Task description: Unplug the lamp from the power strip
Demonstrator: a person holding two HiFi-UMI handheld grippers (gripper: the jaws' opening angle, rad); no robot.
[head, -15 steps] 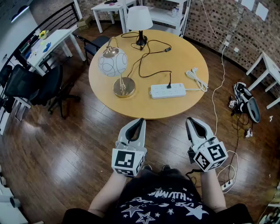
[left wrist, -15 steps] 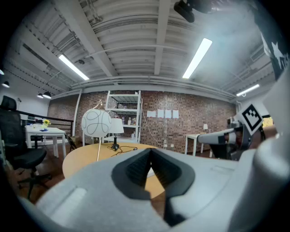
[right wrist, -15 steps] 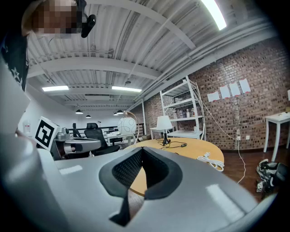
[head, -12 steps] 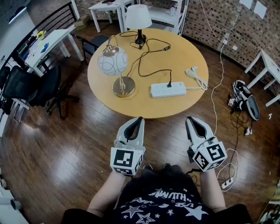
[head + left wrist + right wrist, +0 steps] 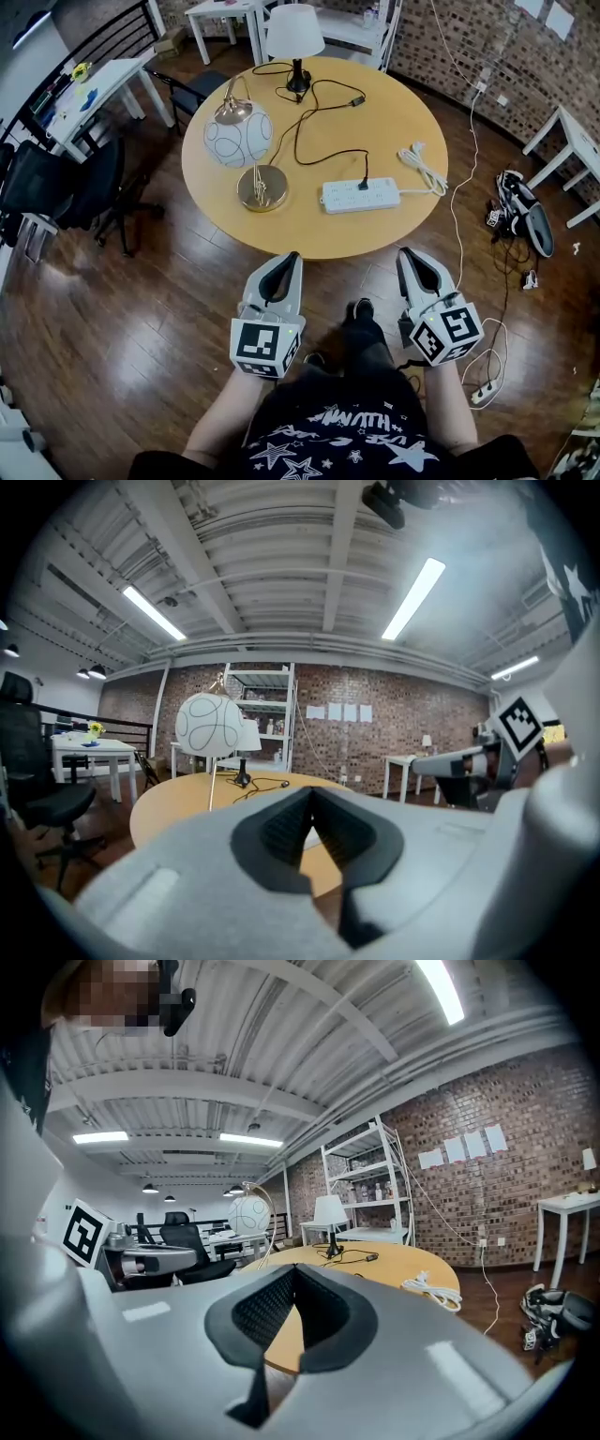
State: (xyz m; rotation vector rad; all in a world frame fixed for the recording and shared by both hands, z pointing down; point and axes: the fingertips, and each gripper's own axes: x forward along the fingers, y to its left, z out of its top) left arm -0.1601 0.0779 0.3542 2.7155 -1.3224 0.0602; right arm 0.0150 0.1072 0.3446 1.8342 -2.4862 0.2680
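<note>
On the round wooden table (image 5: 309, 230) lies a white power strip (image 5: 360, 195) with a black plug (image 5: 364, 183) in it. Its black cord runs back to a small lamp with a white shade (image 5: 294, 33) at the far edge. Both grippers hover over the floor in front of the table's near edge, short of the strip. My left gripper (image 5: 291, 259) is shut and holds nothing, its tips meeting in the left gripper view (image 5: 312, 790). My right gripper (image 5: 406, 254) is also shut and holds nothing (image 5: 293, 1269).
A globe lamp (image 5: 238, 141) on a brass base (image 5: 262, 188) stands left of the strip. A coiled white cord (image 5: 422, 169) lies at its right end. Black chairs (image 5: 56, 183) stand left of the table. A bag (image 5: 525, 211) and a second power strip (image 5: 481, 394) lie on the floor at right.
The view has slid slightly towards the table. A shoe now shows on the floor between the two grippers. Both grippers stay shut at about the same places.
</note>
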